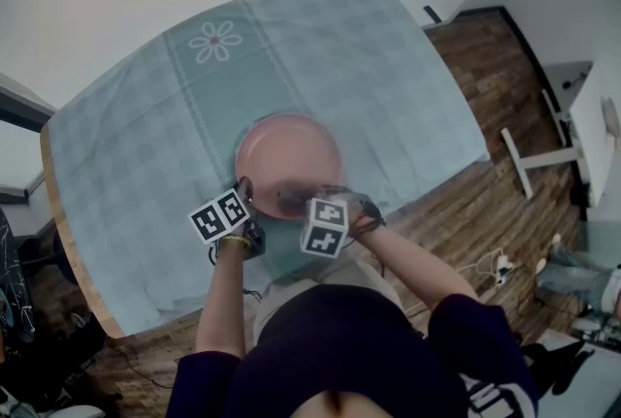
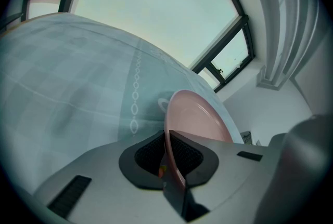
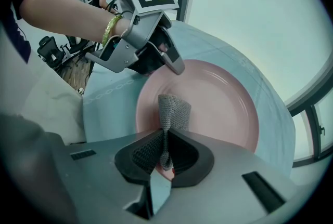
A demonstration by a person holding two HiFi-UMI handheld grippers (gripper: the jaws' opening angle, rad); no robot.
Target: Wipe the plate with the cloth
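Observation:
A pink plate (image 1: 289, 152) lies on the teal checked tablecloth (image 1: 146, 144), near the table's front edge. My left gripper (image 2: 167, 158) is shut on the plate's rim (image 2: 174, 137) at its near-left side; in the right gripper view that left gripper (image 3: 174, 64) bites the plate's far-left edge. My right gripper (image 3: 165, 153) is shut on a grey knitted cloth (image 3: 173, 111), whose free end rests on the plate's inner surface (image 3: 218, 108). In the head view the right gripper (image 1: 325, 198) sits over the plate's near edge, its jaws hidden under the marker cube.
The tablecloth carries a flower motif (image 1: 215, 42) at the far side and a chain pattern (image 2: 136, 90). Wooden floor (image 1: 485, 212) lies right of the table, with a white table leg (image 1: 529, 159). Windows stand beyond the table's far edge.

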